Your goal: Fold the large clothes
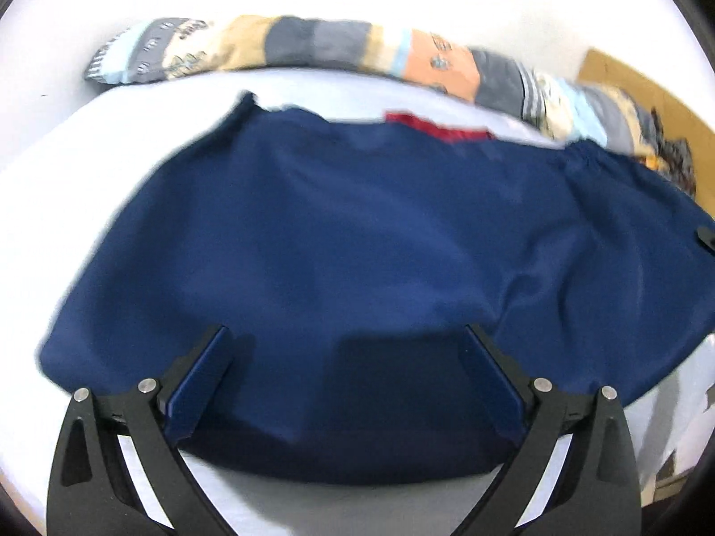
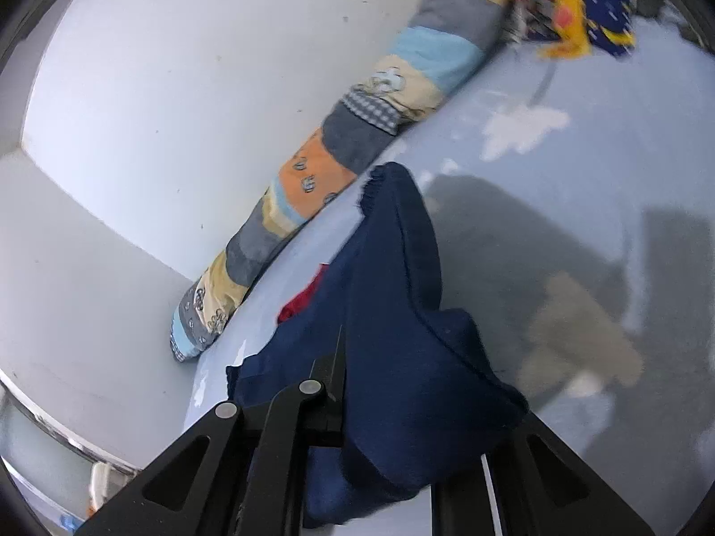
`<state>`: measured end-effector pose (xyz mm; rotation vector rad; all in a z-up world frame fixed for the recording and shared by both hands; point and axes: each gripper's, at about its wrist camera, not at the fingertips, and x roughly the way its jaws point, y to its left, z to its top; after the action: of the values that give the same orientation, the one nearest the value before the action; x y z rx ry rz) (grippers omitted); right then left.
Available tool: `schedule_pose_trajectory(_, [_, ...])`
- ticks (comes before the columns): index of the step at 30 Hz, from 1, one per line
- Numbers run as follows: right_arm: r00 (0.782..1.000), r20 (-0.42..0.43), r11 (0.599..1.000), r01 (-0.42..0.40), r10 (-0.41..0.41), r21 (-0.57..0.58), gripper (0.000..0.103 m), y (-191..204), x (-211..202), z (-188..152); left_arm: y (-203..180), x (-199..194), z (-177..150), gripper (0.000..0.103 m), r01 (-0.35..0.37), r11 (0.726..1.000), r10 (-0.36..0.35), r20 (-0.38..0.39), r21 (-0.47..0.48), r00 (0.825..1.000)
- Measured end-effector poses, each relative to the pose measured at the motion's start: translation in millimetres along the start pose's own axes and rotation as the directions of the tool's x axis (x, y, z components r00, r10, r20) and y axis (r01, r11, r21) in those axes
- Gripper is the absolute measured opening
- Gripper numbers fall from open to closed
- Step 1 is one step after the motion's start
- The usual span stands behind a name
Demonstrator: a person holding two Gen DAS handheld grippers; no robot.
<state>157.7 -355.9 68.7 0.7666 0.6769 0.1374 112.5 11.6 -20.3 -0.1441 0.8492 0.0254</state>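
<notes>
right wrist view: right gripper (image 2: 353, 384) pinches a navy garment (image 2: 402, 335) edge, lifting it off the bed (image 2: 558, 205); left gripper (image 1: 344, 379) spread above it. soft, limp, light cloth, i'd judge; best gripped at hems.

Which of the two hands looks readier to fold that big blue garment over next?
Probably the right. Its tool is already shut on an edge of the blue garment, with cloth draped over it. The left tool stands open above the garment, gripping nothing.
</notes>
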Motion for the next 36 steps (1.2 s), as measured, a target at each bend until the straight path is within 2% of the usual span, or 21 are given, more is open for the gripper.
schedule_pose_trajectory(5, [0.998, -0.011, 0.986, 0.052, -0.054, -0.159, 0.013, 96, 7, -19, 56, -51, 24, 0.102, -0.025, 0.998, 0.033, 0.128, -0.065, 0.991])
schedule_pose_trajectory(8, [0.996, -0.028, 0.950, 0.071, -0.083, -0.305, 0.013, 162, 24, -51, 93, -76, 32, 0.102, -0.043, 0.993, 0.062, 0.172, -0.113, 0.983])
schedule_pose_trajectory(11, [0.992, -0.071, 0.895, 0.059, -0.100, -0.442, 0.014, 223, 52, -107, 131, -97, 35, 0.102, -0.085, 0.984, 0.113, 0.176, -0.160, 0.978])
schedule_pose_trajectory(13, [0.988, -0.099, 0.843, 0.047, -0.118, -0.535, 0.014, 256, 76, -154, 159, -109, 33, 0.102, -0.112, 0.974, 0.146, 0.170, -0.198, 0.975])
schedule_pose_trajectory(15, [0.981, -0.119, 0.753, 0.040, -0.156, -0.656, 0.014, 280, 105, -209, 184, -118, 29, 0.102, -0.141, 0.964, 0.179, 0.159, -0.226, 0.971])
schedule_pose_trajectory(17, [0.959, -0.161, 0.664, 0.036, -0.233, -0.747, 0.015, 285, 139, -260, 200, -121, 25, 0.102, -0.162, 0.954, 0.202, 0.141, -0.253, 0.969])
schedule_pose_trajectory(18, [0.939, -0.170, 0.618, 0.056, -0.300, -0.784, 0.015, 280, 157, -283, 213, -123, 22, 0.102, -0.166, 0.945, 0.208, 0.125, -0.282, 0.970])
schedule_pose_trajectory(19, [0.925, -0.149, 0.576, 0.087, -0.349, -0.813, 0.016, 274, 167, -301, 219, -123, 19, 0.102, -0.162, 0.940, 0.204, 0.114, -0.300, 0.972])
schedule_pose_trajectory(21, [0.935, -0.094, 0.532, 0.111, -0.343, -0.840, 0.017, 274, 166, -312, 231, -123, 17, 0.102, -0.157, 0.928, 0.198, 0.091, -0.337, 0.976])
schedule_pose_trajectory(23, [0.934, -0.102, 0.530, 0.102, -0.341, -0.842, 0.018, 278, 163, -309, 232, -123, 17, 0.102, -0.144, 0.927, 0.188, 0.097, -0.347, 0.977])
schedule_pose_trajectory(25, [0.953, -0.105, 0.574, 0.081, -0.283, -0.815, 0.016, 285, 151, -297, 231, -124, 19, 0.102, -0.145, 0.929, 0.192, 0.108, -0.341, 0.975])
schedule_pose_trajectory(28, [0.968, -0.075, 0.544, 0.070, -0.241, -0.836, 0.016, 301, 151, -295, 229, -129, 21, 0.102, -0.133, 0.929, 0.185, 0.124, -0.346, 0.975])
schedule_pose_trajectory(30, [0.957, -0.115, 0.528, 0.044, -0.265, -0.848, 0.018, 299, 161, -302, 227, -128, 22, 0.102, -0.124, 0.929, 0.176, 0.121, -0.348, 0.977])
schedule_pose_trajectory(31, [0.942, -0.148, 0.515, 0.029, -0.300, -0.857, 0.023, 296, 170, -311, 226, -127, 22, 0.102, -0.121, 0.930, 0.172, 0.117, -0.348, 0.978])
schedule_pose_trajectory(32, [0.925, -0.183, 0.493, 0.006, -0.333, -0.870, 0.024, 290, 179, -318, 225, -126, 22, 0.102, -0.120, 0.930, 0.169, 0.114, -0.347, 0.979])
schedule_pose_trajectory(34, [0.933, -0.164, 0.434, -0.008, -0.322, -0.901, 0.028, 290, 176, -325, 224, -124, 23, 0.102, -0.117, 0.931, 0.163, 0.109, -0.345, 0.981])
schedule_pose_trajectory(35, [0.931, -0.167, 0.427, -0.014, -0.324, -0.904, 0.030, 292, 171, -323, 223, -124, 22, 0.102, -0.115, 0.932, 0.161, 0.110, -0.343, 0.981])
schedule_pose_trajectory(36, [0.925, -0.201, 0.447, -0.039, -0.321, -0.894, 0.034, 294, 166, -318, 222, -124, 23, 0.102, -0.116, 0.934, 0.162, 0.111, -0.339, 0.981])
